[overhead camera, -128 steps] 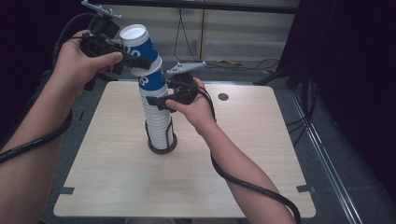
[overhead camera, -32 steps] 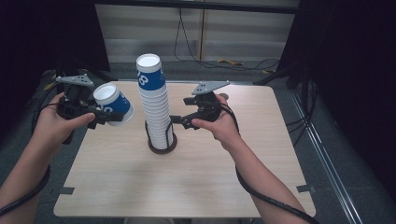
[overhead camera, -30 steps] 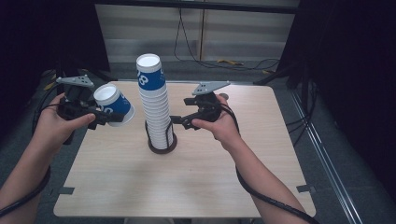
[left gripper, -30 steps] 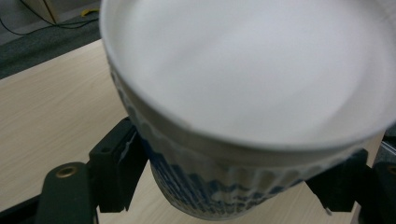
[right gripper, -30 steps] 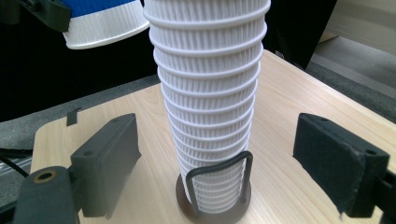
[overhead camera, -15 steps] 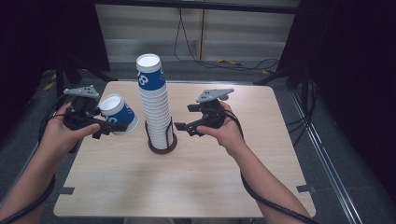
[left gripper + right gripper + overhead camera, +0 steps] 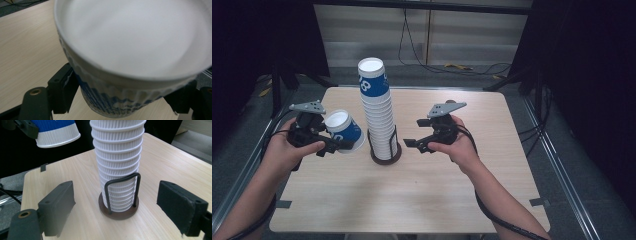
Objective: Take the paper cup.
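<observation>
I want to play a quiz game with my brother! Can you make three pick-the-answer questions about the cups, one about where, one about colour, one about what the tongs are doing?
1. Where does the cup stack stand?
A. in a wire holder on the table
B. on the floor
C. in a box

2. Which colours are on the single cup?
A. red and yellow
B. blue and white
C. green and black

3. What are the right tongs doing?
A. squeezing the stack
B. holding a cup
C. standing open beside the stack

Answers:
1 A, the dark wire loops and round base hold the bottom of the stack on the wooden top.
2 B, its side has a blue band above white ridges.
3 C, the right gripper view shows the jaws wide apart with nothing between them, while the left tongs grip the single cup.
</observation>
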The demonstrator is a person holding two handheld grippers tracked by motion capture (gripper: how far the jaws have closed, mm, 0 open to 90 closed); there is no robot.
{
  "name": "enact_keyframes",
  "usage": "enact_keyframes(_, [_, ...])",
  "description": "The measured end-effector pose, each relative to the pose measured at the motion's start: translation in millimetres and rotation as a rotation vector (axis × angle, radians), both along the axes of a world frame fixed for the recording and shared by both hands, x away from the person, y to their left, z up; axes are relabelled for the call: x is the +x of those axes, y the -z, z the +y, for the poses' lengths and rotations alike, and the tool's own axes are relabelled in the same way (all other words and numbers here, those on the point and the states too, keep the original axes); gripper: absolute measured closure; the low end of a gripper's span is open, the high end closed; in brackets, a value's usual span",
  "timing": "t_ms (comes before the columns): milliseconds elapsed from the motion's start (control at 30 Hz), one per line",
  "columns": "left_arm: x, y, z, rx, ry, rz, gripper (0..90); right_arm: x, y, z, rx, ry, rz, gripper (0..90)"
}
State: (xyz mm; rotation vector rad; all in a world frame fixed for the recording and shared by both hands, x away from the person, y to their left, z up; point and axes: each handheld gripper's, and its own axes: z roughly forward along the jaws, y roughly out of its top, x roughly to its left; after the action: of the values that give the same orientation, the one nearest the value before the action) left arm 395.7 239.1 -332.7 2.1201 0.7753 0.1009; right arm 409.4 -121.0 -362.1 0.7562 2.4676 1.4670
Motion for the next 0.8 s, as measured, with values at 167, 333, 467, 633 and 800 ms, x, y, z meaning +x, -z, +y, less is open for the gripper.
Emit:
enact_keyframes(167, [-2.1, 4.9, -5.0, 0.011, 0.011, 0.004, 22.8, -5.1, 5.9, -2.7, -0.01, -0.005, 0.01, 14.0])
enact_keyframes(333, [-5.4, 14.6, -12.5, 0.029, 0.028, 0.02, 22.8, -11.3, 17.6, -6.5, -0.023, -0.025, 0.025, 14.0])
enact_keyframes(467, [-6.5, 17.1, -15.4, 0.043, 0.041, 0.023, 22.8, -12.3, 22.5, -6.7, -0.039, -0.036, 0.033, 14.0])
enact_keyframes(633, [-8.3, 24.9, -21.6, 0.054, 0.053, 0.03, 22.8, -14.3, 29.8, -6.2, -0.059, -0.053, 0.042, 14.0])
enact_keyframes(800, [-9.5, 29.4, -25.9, 0.05, 0.067, 0.042, 22.8, -15.4, 31.1, -7.1, -0.062, -0.059, 0.045, 14.0])
